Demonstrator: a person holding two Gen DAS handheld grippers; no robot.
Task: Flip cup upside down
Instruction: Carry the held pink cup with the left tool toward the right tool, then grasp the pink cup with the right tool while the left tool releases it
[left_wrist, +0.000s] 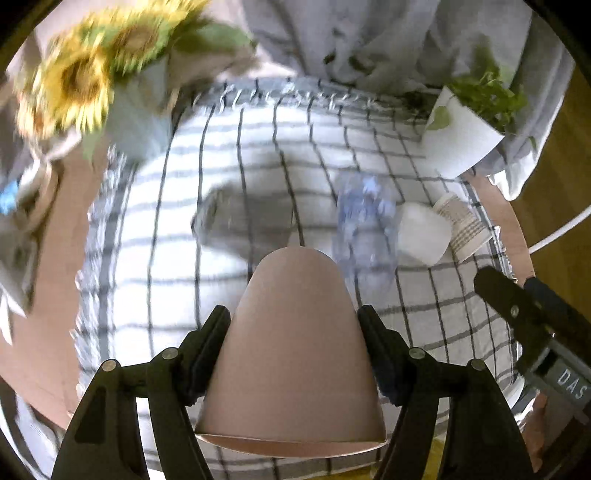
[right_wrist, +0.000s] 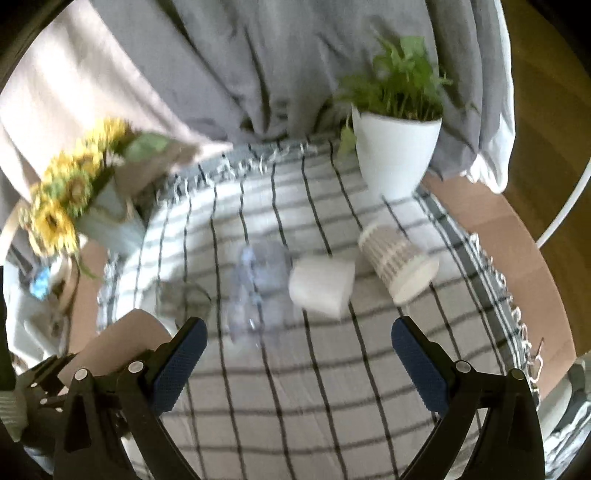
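Observation:
My left gripper is shut on a plain pink cup, held above the checked cloth. The cup's closed base points away from the camera and its open rim is nearest the camera. The pink cup also shows at the lower left of the right wrist view. My right gripper is open and empty over the cloth, to the right of the left one; it also shows in the left wrist view. A clear glass, a white cup and a ribbed cup lie on their sides ahead.
A white pot with a green plant stands at the far right of the cloth. A sunflower bunch in a pale container stands at the far left. Grey fabric hangs behind. The round wooden table edge curves on the right.

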